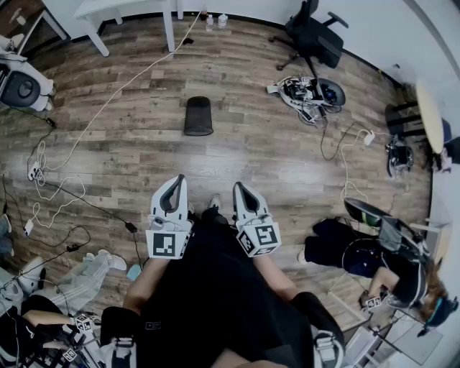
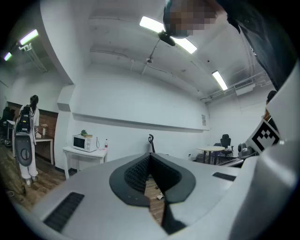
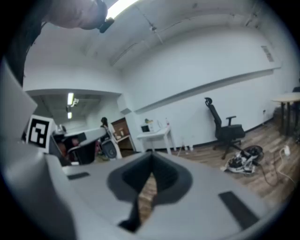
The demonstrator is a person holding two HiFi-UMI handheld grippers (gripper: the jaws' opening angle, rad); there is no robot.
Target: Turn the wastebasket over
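A black wastebasket [image 1: 198,116] stands on the wood floor, well ahead of me in the head view; which end is up I cannot tell. My left gripper [image 1: 172,183] is held in front of my body, shut, nothing between its jaws. My right gripper [image 1: 243,190] is beside it, also shut and empty. Both are far short of the wastebasket. In the left gripper view the gripper [image 2: 150,157] has its tips meeting; the right gripper [image 3: 151,165] looks the same in its own view. The wastebasket shows in neither gripper view.
White cables [image 1: 93,118] trail across the floor at the left. A black office chair [image 1: 313,36] and a heap of gear [image 1: 305,92] lie at the far right. A white table [image 1: 122,11] stands at the back. People sit at the lower left and lower right.
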